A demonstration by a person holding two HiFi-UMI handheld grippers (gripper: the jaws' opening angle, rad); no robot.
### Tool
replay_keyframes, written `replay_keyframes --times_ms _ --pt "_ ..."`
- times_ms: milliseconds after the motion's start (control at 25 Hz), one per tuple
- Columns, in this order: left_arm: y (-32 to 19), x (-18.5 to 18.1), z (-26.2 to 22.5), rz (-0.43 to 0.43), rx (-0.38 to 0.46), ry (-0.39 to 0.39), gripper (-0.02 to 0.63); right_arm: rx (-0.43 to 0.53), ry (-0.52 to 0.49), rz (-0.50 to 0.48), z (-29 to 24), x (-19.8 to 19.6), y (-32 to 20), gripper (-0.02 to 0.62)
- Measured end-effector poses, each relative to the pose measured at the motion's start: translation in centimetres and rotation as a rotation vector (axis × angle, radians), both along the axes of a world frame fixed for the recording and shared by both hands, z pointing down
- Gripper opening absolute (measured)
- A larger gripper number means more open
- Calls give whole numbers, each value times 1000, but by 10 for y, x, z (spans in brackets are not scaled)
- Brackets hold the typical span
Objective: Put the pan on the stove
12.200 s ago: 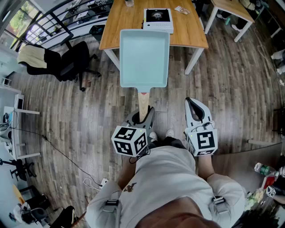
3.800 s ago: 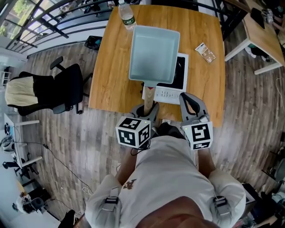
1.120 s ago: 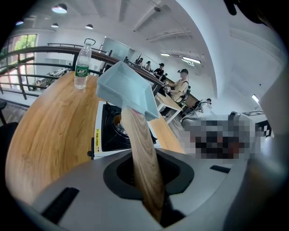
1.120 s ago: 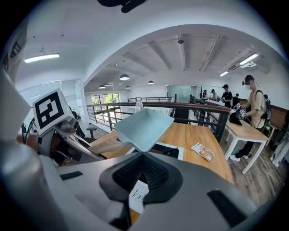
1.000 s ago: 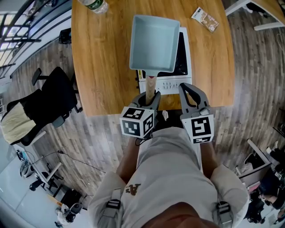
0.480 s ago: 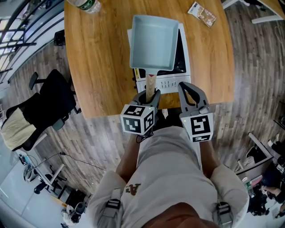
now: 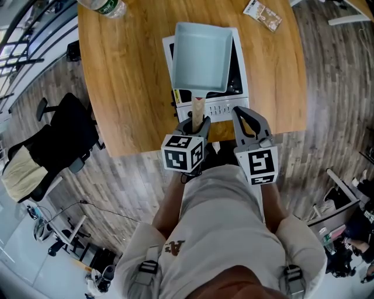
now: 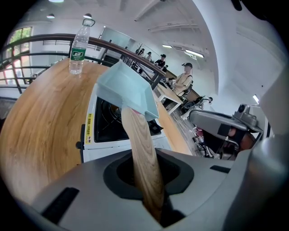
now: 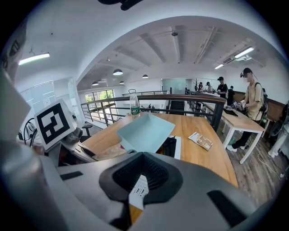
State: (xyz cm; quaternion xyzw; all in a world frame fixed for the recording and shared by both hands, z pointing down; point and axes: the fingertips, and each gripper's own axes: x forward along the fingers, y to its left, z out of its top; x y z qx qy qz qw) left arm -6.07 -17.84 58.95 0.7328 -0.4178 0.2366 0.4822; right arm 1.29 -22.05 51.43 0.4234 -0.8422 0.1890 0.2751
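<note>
A pale blue square pan (image 7: 201, 57) with a wooden handle (image 7: 198, 111) hangs just above the white portable stove (image 7: 219, 110) on the wooden table (image 7: 128, 87). My left gripper (image 7: 196, 124) is shut on the handle near its end. In the left gripper view the handle (image 8: 142, 153) runs out from between the jaws to the pan (image 8: 126, 90), which is tilted over the stove's black burner (image 8: 106, 124). My right gripper (image 7: 244, 115) hovers beside the left one at the table's near edge, jaws shut with nothing in them. From the right gripper view the pan (image 9: 144, 131) covers most of the stove (image 9: 174, 146).
A water bottle (image 7: 99, 7) stands at the table's far left corner, and a small packet (image 7: 262, 14) lies at the far right. A black office chair (image 7: 64, 140) stands on the floor to the left. Several people stand in the background (image 9: 250, 97).
The pan, still held by the left gripper, has shifted slightly right over the stove, so the stove's left edge now shows beside it. The right gripper keeps its place.
</note>
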Motion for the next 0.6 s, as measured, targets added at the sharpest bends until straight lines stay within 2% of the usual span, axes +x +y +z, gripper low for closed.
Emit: replay_keyframes --times_ms 600 --pt "2 8 15 2 -39 25 74 -19 9 2 8 1 -3 20"
